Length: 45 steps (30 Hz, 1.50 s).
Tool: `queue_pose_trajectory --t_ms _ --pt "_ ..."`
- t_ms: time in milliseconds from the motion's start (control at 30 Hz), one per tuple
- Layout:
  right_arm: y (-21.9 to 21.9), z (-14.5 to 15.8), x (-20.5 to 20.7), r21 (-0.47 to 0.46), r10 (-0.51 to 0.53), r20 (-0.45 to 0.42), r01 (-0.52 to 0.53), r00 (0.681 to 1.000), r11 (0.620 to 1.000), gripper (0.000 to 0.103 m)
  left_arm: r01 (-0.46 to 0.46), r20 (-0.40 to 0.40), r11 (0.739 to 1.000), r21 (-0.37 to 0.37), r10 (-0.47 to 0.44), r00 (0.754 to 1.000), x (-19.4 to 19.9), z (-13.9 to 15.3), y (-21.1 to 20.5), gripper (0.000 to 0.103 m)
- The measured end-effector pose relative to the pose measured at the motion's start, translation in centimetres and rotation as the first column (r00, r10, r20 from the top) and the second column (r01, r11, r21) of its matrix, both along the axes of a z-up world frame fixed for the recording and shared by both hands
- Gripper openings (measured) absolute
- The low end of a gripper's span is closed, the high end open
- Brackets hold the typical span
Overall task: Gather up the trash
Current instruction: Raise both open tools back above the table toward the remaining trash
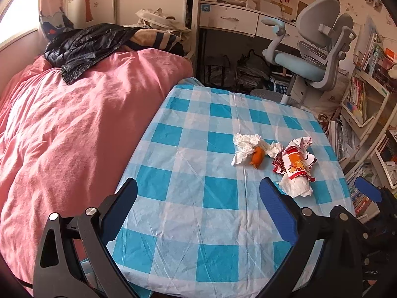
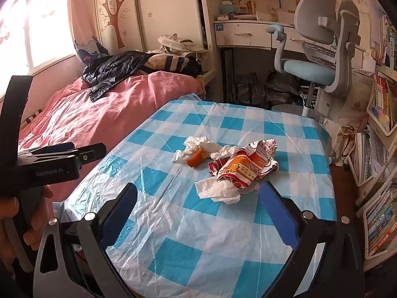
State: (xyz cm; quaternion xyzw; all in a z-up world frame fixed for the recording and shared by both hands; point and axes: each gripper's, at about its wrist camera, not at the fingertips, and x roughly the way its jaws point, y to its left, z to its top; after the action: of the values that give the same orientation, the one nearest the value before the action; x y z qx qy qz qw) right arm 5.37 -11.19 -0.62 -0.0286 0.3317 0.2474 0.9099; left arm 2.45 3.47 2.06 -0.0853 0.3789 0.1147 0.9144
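Observation:
A small pile of trash lies on the blue-and-white checked tablecloth (image 1: pixel 198 198) (image 2: pixel 188 223). It holds a crumpled white tissue (image 1: pixel 244 146) (image 2: pixel 196 145), an orange peel scrap (image 1: pixel 257 156) (image 2: pixel 197 159) and a red-and-orange snack wrapper (image 1: pixel 295 160) (image 2: pixel 244 166) lying on more white tissue (image 1: pixel 296 186) (image 2: pixel 220 190). My left gripper (image 1: pixel 198 186) hovers open over the near part of the table, short of the pile. My right gripper (image 2: pixel 198 191) is open too, with its right fingertip (image 2: pixel 266 188) close beside the wrapper. Nothing sits between either pair of fingers.
A bed with a pink cover (image 1: pixel 69 124) (image 2: pixel 104 114) runs along the table's left edge, and a black bag (image 1: pixel 82 47) (image 2: pixel 111 72) lies on it. A grey-and-blue desk chair (image 1: pixel 312 57) (image 2: pixel 320 49) stands behind the table. Bookshelves (image 1: pixel 367 94) (image 2: pixel 382 124) line the right side.

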Motion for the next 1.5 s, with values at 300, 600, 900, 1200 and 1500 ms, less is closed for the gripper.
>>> queue_pose_trajectory --t_ms 300,600,900,1200,1500 --pt "-0.3 0.1 -0.1 -0.001 -0.005 0.002 0.005 1.0 1.0 0.095 0.018 -0.011 1.0 -0.011 -0.018 1.0 -0.2 -0.1 -0.3 0.095" --pt "-0.3 0.1 -0.2 0.002 -0.007 0.004 0.007 1.0 1.0 0.095 0.017 -0.008 1.0 -0.025 -0.017 1.0 -0.6 0.1 -0.1 0.095" --pt "-0.6 0.0 -0.5 -0.007 -0.009 0.006 0.009 1.0 1.0 0.095 0.017 -0.013 0.999 -0.028 -0.017 1.0 -0.7 0.0 0.0 0.095" --pt "-0.8 -0.5 0.3 -0.023 -0.027 -0.003 0.027 1.0 0.999 0.095 0.024 -0.053 0.997 -0.07 -0.027 0.998 -0.7 -0.8 0.3 0.095" --pt "-2.4 -2.0 2.9 -0.013 -0.077 -0.068 0.076 0.995 0.997 0.095 0.034 -0.101 0.994 -0.103 -0.044 0.994 0.9 -2.4 0.7 0.095"
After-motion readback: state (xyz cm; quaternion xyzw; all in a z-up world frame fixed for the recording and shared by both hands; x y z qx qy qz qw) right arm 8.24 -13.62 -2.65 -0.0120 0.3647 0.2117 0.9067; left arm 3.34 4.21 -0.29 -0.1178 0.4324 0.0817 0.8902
